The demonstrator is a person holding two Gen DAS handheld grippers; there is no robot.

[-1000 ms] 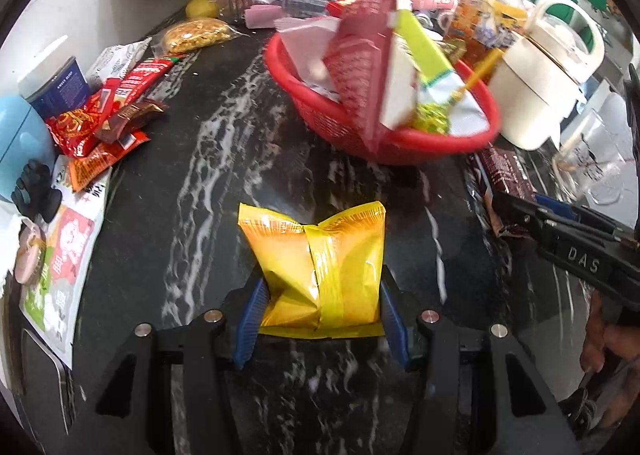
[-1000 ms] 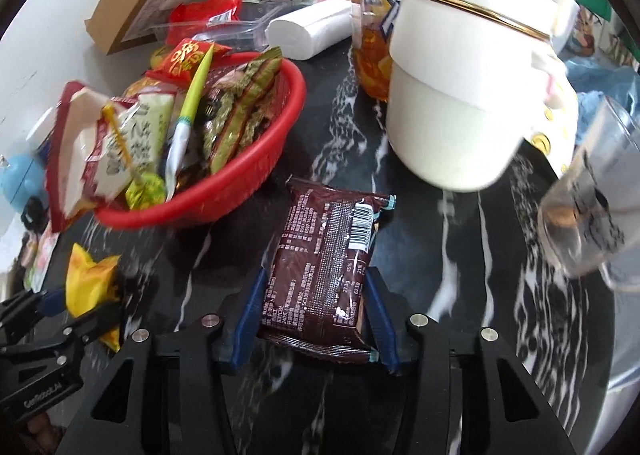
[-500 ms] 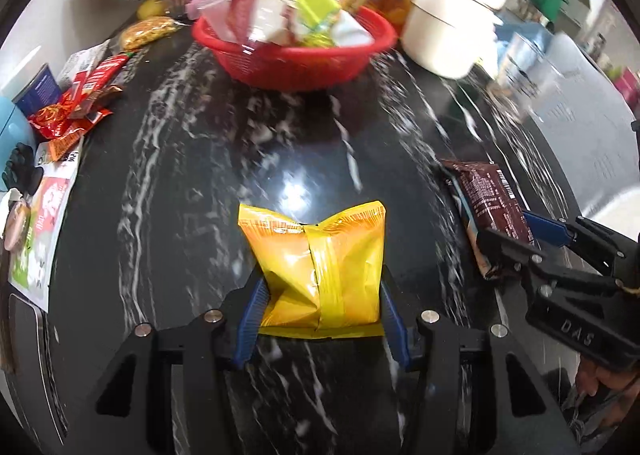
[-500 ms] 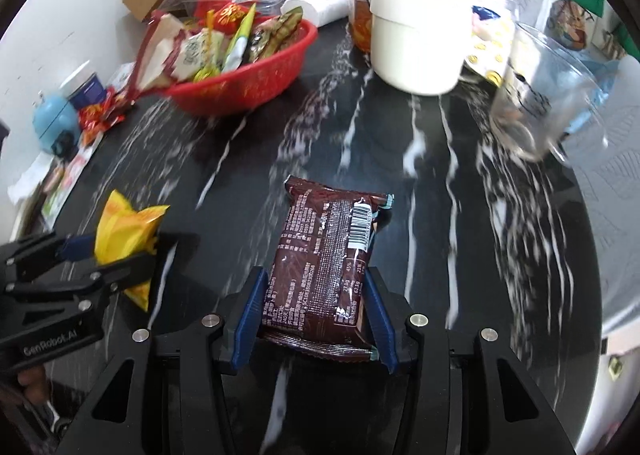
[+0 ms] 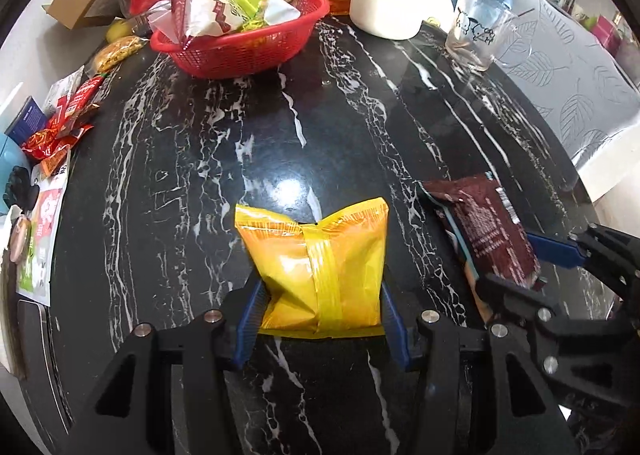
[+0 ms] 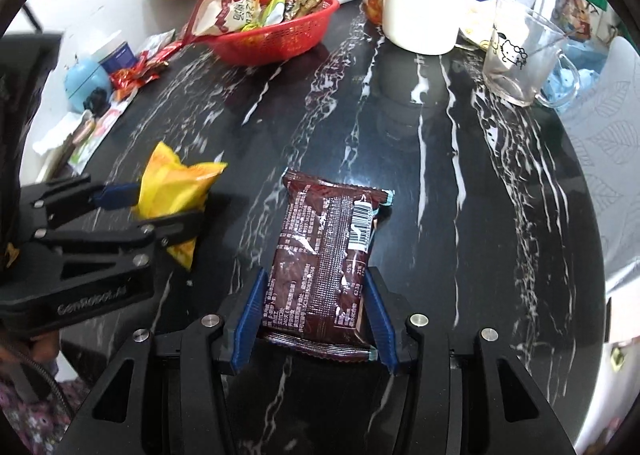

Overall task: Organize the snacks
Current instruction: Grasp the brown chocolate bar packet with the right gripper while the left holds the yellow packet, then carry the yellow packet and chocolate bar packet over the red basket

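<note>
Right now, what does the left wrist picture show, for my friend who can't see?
The left tongs grip a yellow packet over a black marble table. To the right, other tongs hold a brown packet; a red basket of snacks sits behind.

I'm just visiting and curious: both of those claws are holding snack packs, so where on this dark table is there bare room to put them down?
The widest bare stretch of marble table lies between the red basket and the held yellow packet. Another runs below the white pot and glass mug, right of the brown packet. The left edge, with loose wrappers, is crowded.
</note>
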